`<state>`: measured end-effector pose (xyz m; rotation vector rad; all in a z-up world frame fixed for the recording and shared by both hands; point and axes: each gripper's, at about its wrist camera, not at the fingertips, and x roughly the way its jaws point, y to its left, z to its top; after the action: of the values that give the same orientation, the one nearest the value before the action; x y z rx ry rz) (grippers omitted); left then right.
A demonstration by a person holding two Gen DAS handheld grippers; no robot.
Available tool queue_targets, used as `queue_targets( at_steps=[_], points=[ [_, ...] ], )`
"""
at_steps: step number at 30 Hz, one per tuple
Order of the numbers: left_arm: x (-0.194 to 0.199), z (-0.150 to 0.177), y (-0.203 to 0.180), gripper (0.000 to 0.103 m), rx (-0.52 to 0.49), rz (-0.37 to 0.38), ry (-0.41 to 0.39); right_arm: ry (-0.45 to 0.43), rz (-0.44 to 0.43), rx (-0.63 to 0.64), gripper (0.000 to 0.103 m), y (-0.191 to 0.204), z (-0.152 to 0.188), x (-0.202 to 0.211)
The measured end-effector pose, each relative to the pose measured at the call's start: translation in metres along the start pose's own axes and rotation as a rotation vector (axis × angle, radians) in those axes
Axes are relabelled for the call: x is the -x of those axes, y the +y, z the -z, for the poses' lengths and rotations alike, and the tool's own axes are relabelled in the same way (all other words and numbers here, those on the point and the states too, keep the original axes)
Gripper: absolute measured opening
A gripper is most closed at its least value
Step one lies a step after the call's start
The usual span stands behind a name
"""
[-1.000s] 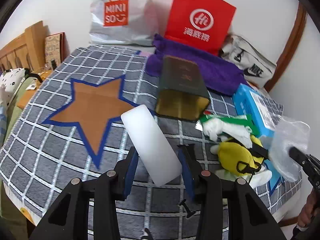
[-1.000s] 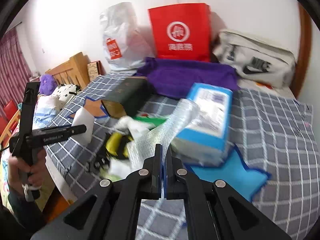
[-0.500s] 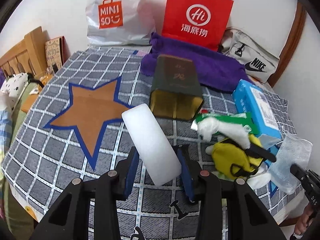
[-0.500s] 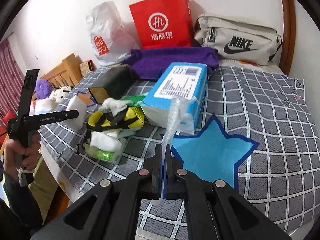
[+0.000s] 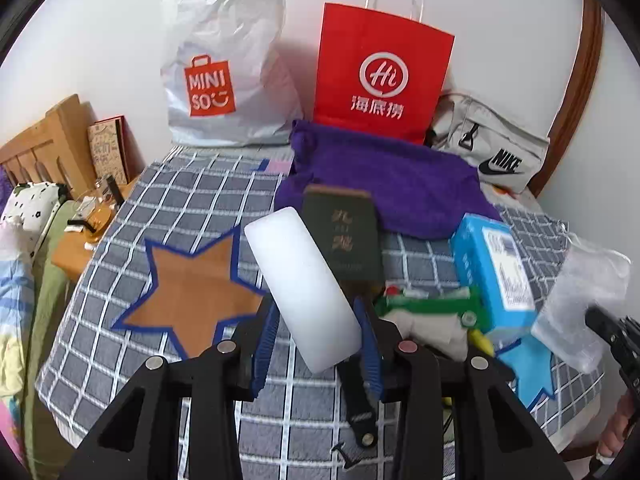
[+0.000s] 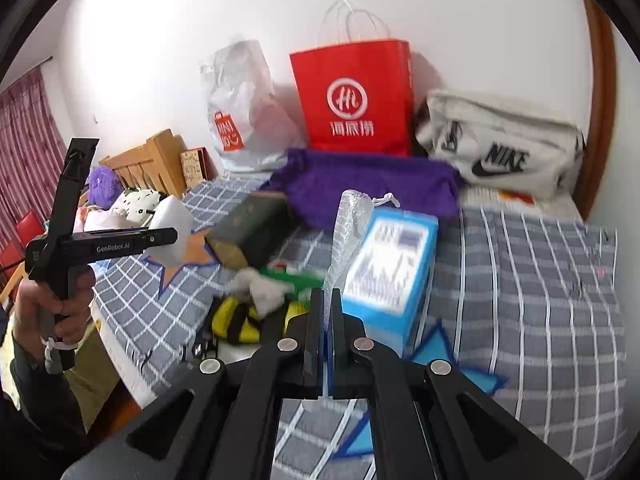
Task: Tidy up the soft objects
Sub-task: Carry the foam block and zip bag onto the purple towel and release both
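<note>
You are holding a white foam block [image 5: 302,288] in your left gripper [image 5: 316,330], with the blue pads [image 5: 264,336] pressing on its lower end and the rest sticking up and away over the checked bedspread [image 5: 192,200], above the orange star patch [image 5: 192,292]. It is probably very light and springy, so it is likely giving a little under the pads; a grip nearer its middle would be steadier than this end hold, which leaves the long part free to swing. Its smooth skin looks as if it could slide out if you ease off.

Your right gripper [image 6: 327,304] is clamped fully shut on a strip of clear bubble wrap [image 6: 348,224], which is standing up limp and crinkled in front of the blue box [image 6: 390,276]. It weighs almost nothing and has no stiffness, so it is going to flop whichever way you tilt it. Pinching the edge works, though the film is slick and thin, so keep the jaws tight.

The other soft things, a yellow and black bundle [image 6: 240,320] and a white cloth [image 6: 260,284] over a green packet [image 5: 432,304], are lying in a heap just beside the blue box, near the dark green box [image 5: 344,236].
</note>
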<state>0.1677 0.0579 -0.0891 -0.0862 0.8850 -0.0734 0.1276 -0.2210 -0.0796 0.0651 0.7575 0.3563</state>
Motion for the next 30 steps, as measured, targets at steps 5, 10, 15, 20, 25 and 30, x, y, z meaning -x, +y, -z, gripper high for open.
queue_targets(
  at_steps=[5, 10, 15, 20, 25, 30],
  points=[
    [-0.006, -0.028, -0.002, 0.037, -0.005, 0.012, -0.008, -0.009, -0.007, 0.009, 0.001, -0.007, -0.033, -0.016],
    [-0.021, -0.057, -0.007, 0.037, -0.015, 0.012, -0.007, -0.011, -0.012, 0.017, 0.001, -0.014, -0.063, -0.036],
    [-0.044, -0.084, -0.011, 0.037, -0.016, 0.019, 0.005, -0.003, -0.013, 0.030, 0.001, -0.023, -0.092, -0.063],
    [-0.072, -0.111, -0.017, 0.037, -0.015, 0.054, 0.018, 0.023, -0.015, 0.045, 0.001, -0.030, -0.115, -0.092],
    [-0.103, -0.133, -0.025, 0.037, -0.043, 0.050, 0.046, 0.062, -0.041, 0.039, 0.001, -0.040, -0.132, -0.129],
    [-0.140, -0.152, -0.031, 0.037, -0.065, 0.037, 0.072, 0.121, -0.066, 0.034, 0.001, -0.052, -0.143, -0.173]
  ],
)
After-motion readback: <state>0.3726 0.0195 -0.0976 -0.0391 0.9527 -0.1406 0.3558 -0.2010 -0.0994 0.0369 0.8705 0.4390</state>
